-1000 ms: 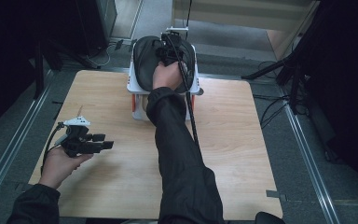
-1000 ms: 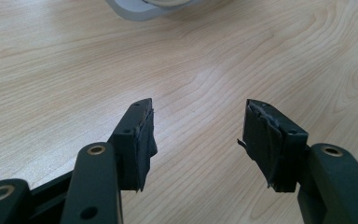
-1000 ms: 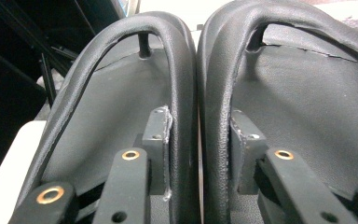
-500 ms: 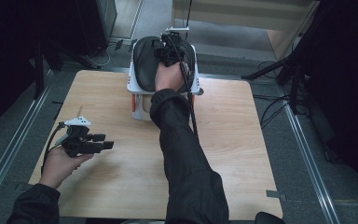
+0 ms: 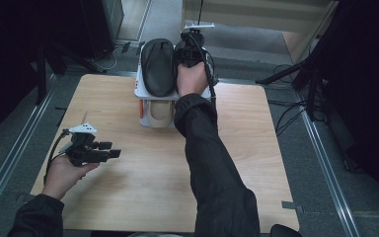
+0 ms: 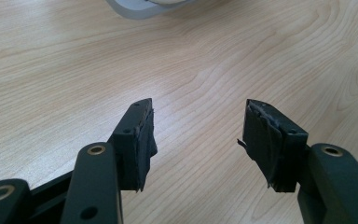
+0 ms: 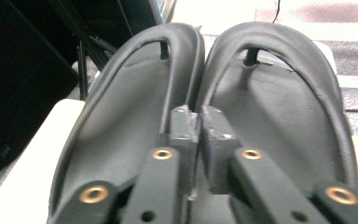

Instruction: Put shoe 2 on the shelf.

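High view shows a wooden table (image 5: 143,197) ringed by dark floor; left gripper (image 5: 109,154) jaws apart, right gripper (image 7: 198,122) jaws just closed, empty.

The right hand-held gripper (image 7: 198,122) rose slightly above the black sandals (image 5: 158,66) on the rack at the table's far edge, and its jaws closed together, empty.

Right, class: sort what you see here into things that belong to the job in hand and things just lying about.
In the job:
- pair of black flip-flops
- white shoe rack they lie on
- right gripper, shut above the flip-flops

Just about:
- left gripper, open over the bare wooden table
- beige shoe on the lower shelf
- cables on the floor
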Action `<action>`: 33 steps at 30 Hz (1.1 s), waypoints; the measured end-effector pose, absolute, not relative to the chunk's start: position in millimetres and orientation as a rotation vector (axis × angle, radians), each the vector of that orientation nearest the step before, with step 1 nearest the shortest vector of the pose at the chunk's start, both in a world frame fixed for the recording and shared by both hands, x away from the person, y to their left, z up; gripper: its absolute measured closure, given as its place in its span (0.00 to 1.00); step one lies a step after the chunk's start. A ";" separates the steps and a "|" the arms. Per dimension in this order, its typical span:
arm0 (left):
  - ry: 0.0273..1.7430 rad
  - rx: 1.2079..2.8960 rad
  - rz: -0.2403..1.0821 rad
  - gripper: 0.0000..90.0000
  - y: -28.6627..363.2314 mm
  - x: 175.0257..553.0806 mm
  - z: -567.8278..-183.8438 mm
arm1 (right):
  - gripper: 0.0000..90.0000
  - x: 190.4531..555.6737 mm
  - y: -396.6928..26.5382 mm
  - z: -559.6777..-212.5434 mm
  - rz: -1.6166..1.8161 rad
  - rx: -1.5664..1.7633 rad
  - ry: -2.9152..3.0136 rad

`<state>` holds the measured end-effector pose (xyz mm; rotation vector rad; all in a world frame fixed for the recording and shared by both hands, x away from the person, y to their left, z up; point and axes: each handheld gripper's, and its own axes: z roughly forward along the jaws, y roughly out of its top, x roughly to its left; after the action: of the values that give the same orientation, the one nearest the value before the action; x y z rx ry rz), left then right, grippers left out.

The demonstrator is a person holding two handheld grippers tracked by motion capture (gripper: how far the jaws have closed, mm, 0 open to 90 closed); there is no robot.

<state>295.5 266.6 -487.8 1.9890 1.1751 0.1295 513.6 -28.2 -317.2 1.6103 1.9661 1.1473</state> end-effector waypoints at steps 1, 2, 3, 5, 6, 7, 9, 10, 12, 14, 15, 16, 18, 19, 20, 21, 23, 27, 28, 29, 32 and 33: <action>1.173 1.990 0.126 0.49 266.6 295.9 -487.9 | 1.00 512.8 -30.6 -317.5 1.146 1.606 1.976; 1.174 1.990 0.124 0.49 266.5 296.1 -488.0 | 1.00 512.2 -33.0 -318.4 1.155 1.605 1.981; 1.175 1.988 0.128 0.49 266.6 296.5 -488.2 | 1.00 511.4 -35.4 -319.3 1.151 1.603 1.991; 1.177 1.984 0.126 0.49 266.4 296.9 -488.5 | 1.00 509.9 -38.8 -322.0 1.140 1.594 2.008; 1.180 1.985 0.130 0.49 266.3 297.1 -488.6 | 1.00 509.1 -40.7 -323.6 1.137 1.588 2.012; 1.181 1.986 0.130 0.49 266.2 297.3 -488.8 | 1.00 508.5 -42.2 -325.4 1.137 1.585 2.022; 1.179 1.992 0.131 0.49 265.9 297.4 -488.9 | 1.00 507.9 -43.8 -329.7 1.136 1.580 2.037; 1.179 1.994 0.132 0.49 265.7 297.3 -488.8 | 1.00 507.4 -43.7 -332.0 1.134 1.578 2.048; 1.176 1.996 0.131 0.49 265.7 297.1 -488.5 | 1.00 506.4 -42.5 -336.3 1.127 1.575 2.067; 1.178 1.992 0.132 0.49 265.5 297.3 -488.7 | 1.00 505.0 -40.9 -340.4 1.138 1.568 2.072; 1.180 1.992 0.131 0.49 265.5 297.6 -488.8 | 1.00 504.2 -39.6 -342.0 1.134 1.566 2.073; 1.179 1.994 0.128 0.49 265.3 298.0 -488.9 | 1.00 503.5 -38.7 -343.3 1.130 1.563 2.071; 1.182 1.991 0.128 0.49 264.6 298.5 -488.5 | 1.00 503.4 -40.1 -345.0 1.139 1.569 2.072; 1.177 1.994 0.131 0.49 264.3 299.0 -488.2 | 1.00 503.5 -41.1 -345.6 1.146 1.577 2.075; 1.175 1.996 0.131 0.49 263.6 299.3 -488.1 | 1.00 503.4 -42.3 -346.3 1.151 1.576 2.079; 1.174 1.998 0.133 0.49 262.5 299.9 -488.2 | 1.00 502.9 -42.8 -346.8 1.158 1.578 2.083; 1.171 2.001 0.133 0.49 260.4 300.8 -489.0 | 1.00 501.8 -42.6 -347.4 1.161 1.575 2.087; 1.164 2.009 0.125 0.49 257.3 301.6 -490.2 | 1.00 499.7 -45.9 -347.1 1.190 1.569 2.091; 1.165 2.010 0.124 0.49 257.2 301.8 -490.5 | 1.00 498.4 -46.9 -347.2 1.199 1.557 2.093; 1.164 2.012 0.125 0.49 257.6 302.2 -490.7 | 1.00 496.4 -46.9 -347.1 1.202 1.553 2.096; 1.171 2.003 0.119 0.49 258.4 303.3 -491.4 | 1.00 490.4 -48.3 -346.8 1.206 1.520 2.114; 1.172 2.003 0.116 0.49 258.8 303.4 -491.2 | 1.00 488.4 -49.1 -346.5 1.212 1.513 2.118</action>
<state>303.4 258.8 -491.2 2.0026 1.1718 0.1162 488.4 -49.1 -346.5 1.5135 2.1180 1.2119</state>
